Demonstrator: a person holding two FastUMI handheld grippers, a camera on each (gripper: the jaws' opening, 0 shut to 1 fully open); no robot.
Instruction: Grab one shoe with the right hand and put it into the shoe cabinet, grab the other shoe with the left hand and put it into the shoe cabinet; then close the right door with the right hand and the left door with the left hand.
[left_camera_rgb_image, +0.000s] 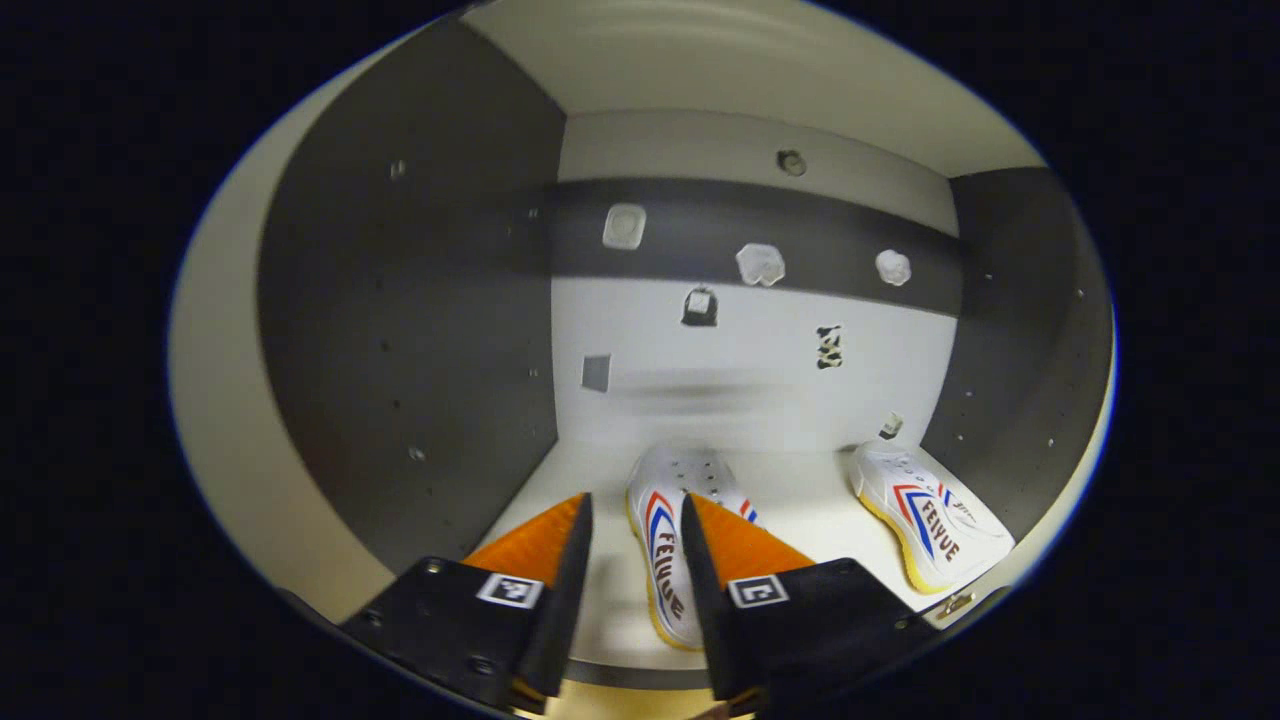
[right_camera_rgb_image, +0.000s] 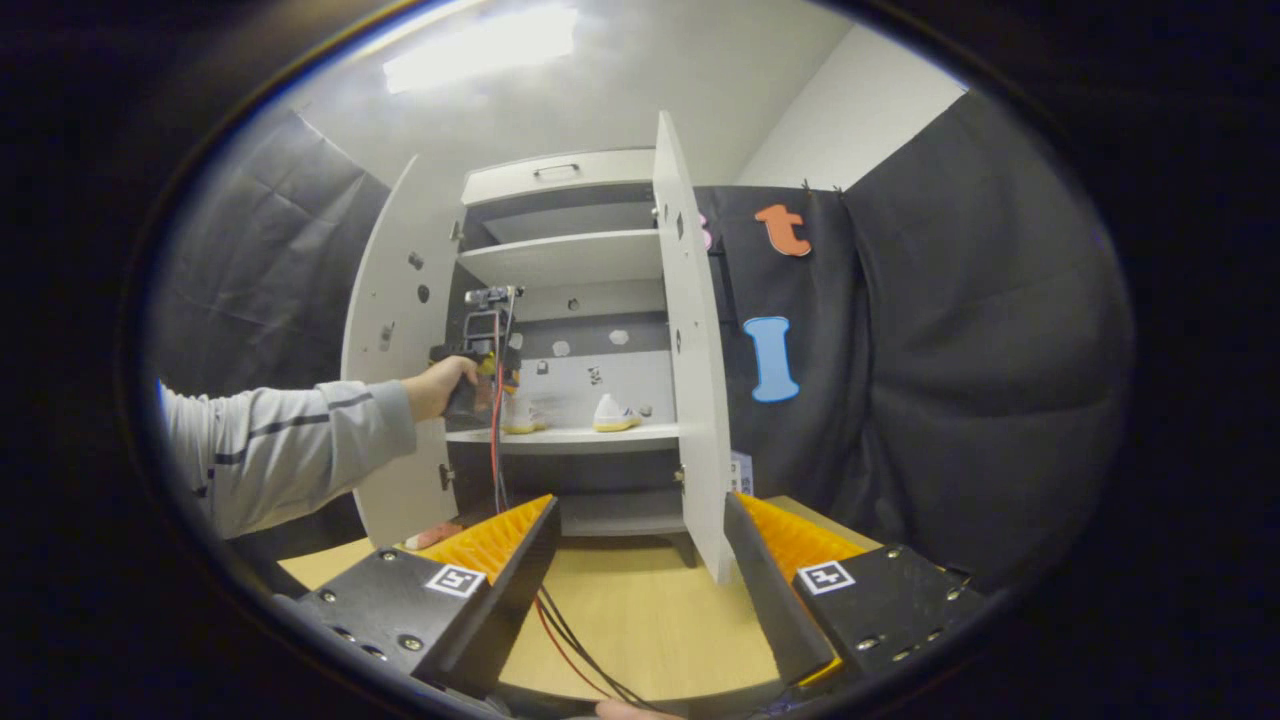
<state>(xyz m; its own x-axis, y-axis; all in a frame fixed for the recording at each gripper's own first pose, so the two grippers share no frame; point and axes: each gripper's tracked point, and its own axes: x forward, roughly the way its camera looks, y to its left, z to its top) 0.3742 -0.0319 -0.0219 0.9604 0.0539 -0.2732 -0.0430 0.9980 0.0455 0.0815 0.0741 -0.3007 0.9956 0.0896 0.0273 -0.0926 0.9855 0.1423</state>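
A pale wooden floor (right_camera_rgb_image: 640, 610) runs up to the open shoe cabinet (right_camera_rgb_image: 565, 300). Nearest, the right gripper (right_camera_rgb_image: 640, 545) hangs over it, jaws spread and empty. Farther in, the left gripper (left_camera_rgb_image: 635, 540) stands released, one shoe (left_camera_rgb_image: 665, 545) on the shelf (left_camera_rgb_image: 800, 505) between its fingers. The other shoe (left_camera_rgb_image: 925, 525) lies near the right wall.

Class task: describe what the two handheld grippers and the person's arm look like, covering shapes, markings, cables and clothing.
Each gripper, left and right, has two wedge-shaped fingers on black blocks with screws; each block bears a square black-and-white marker. In the right gripper view, red and black cables hang from the left gripper, and the person's sleeve is light grey with dark stripes.
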